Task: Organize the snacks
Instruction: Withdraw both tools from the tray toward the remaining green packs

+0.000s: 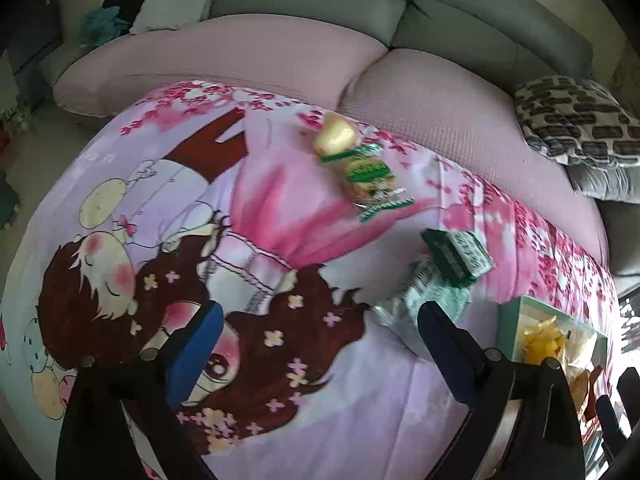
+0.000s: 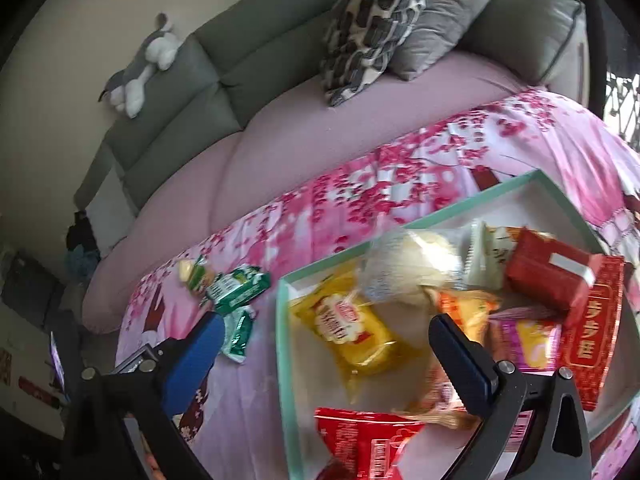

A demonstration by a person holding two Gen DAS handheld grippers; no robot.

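Crinkly foil snack packets (image 2: 352, 328), rectangular mint tray (image 2: 400, 227)

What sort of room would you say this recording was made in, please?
Most likely a home living room. A grey sofa with cushions and a plush toy on its backrest stands behind a table under a pink cartoon cloth, where packaged snacks lie beside a tray.

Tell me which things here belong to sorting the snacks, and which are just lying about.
Part of the job:
- mint-green tray
- yellow packet in the tray
- red box in the tray
- green packets loose on the blanket
- biscuit packet

Just lying about:
- patterned cushion
- grey cushion
- plush toy
- cartoon blanket
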